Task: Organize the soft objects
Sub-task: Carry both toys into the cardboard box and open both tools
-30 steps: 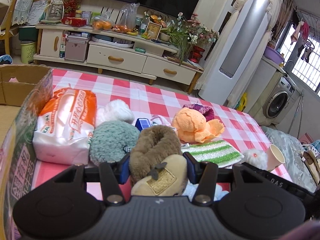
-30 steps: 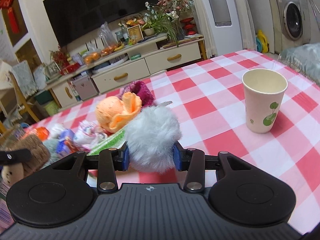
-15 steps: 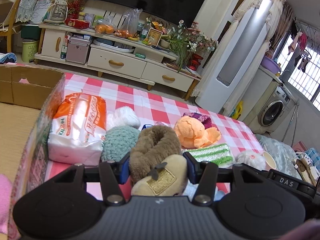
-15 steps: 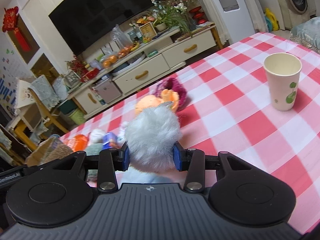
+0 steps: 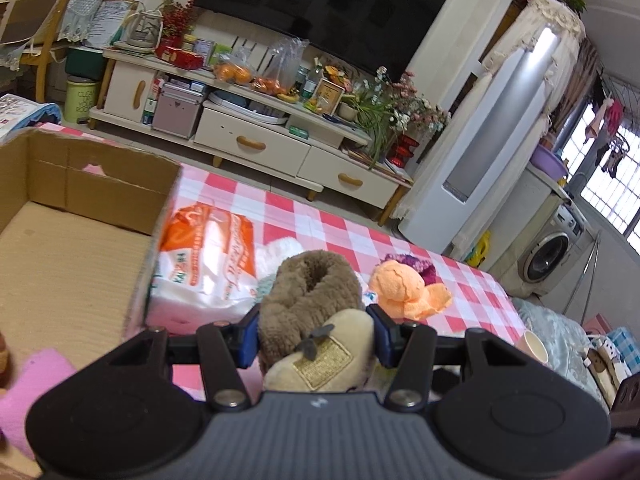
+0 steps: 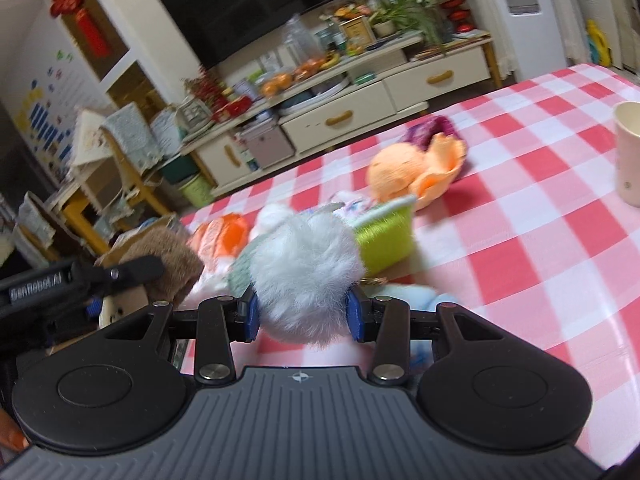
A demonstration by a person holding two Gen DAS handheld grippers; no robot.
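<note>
My left gripper (image 5: 314,334) is shut on a brown furry slipper (image 5: 312,300) with a beige toe, held above the checked table just right of the open cardboard box (image 5: 80,216). A pink soft item (image 5: 28,392) lies in the box's near corner. My right gripper (image 6: 304,312) is shut on a pale grey fluffy ball (image 6: 304,272). In the right wrist view the left gripper (image 6: 60,284) and the slipper (image 6: 168,256) show at the left. An orange plush (image 5: 404,288) (image 6: 412,168), a purple knit item (image 6: 432,132) and a green striped cloth (image 6: 384,236) lie on the table.
A pack of tissues (image 5: 204,264) in an orange and white wrapper lies beside the box wall, with a white fluffy item (image 5: 280,250) behind it. A paper cup (image 6: 628,152) (image 5: 532,346) stands at the table's right. Beyond the red-and-white tablecloth (image 6: 540,216) are a TV cabinet and a washing machine.
Both grippers have carried their loads leftward toward the box. The box interior now fills the left of the left wrist view, and the cup has slid to the right edge of the right wrist view.
</note>
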